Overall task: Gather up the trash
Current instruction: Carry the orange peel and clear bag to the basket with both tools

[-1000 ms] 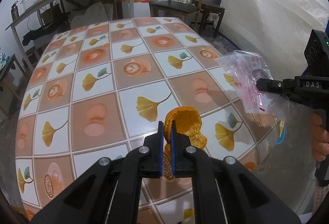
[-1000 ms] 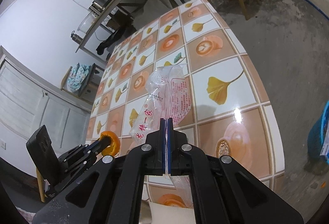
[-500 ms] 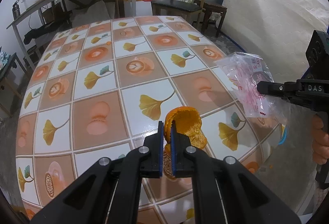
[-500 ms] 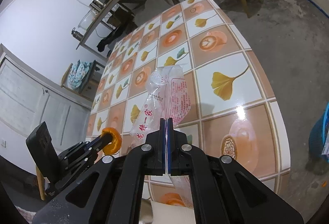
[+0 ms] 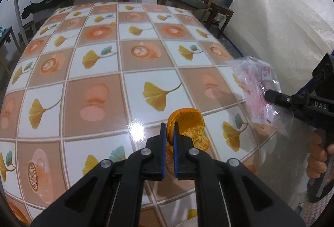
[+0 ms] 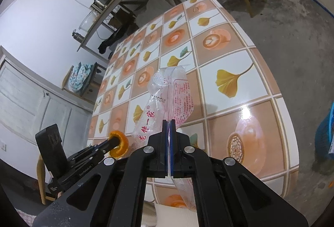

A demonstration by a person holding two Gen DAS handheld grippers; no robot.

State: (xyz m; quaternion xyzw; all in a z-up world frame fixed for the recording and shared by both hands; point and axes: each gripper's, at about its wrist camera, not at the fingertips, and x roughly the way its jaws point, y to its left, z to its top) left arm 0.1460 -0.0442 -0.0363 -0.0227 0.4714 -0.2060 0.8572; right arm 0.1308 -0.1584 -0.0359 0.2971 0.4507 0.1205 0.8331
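Left hand-held gripper (image 5: 170,125): clenched on the peel (image 5: 186,125), held above the near table (image 5: 100,64) edge.
Peel: light, curled, brittle; likely tears if squeezed, so grip the thick rim.
Right hand-held gripper (image 6: 168,122): clamped on the bag (image 6: 170,95), off the table's right edge.
Bag: thin, slippery, limp film; pinch a bunched fold.
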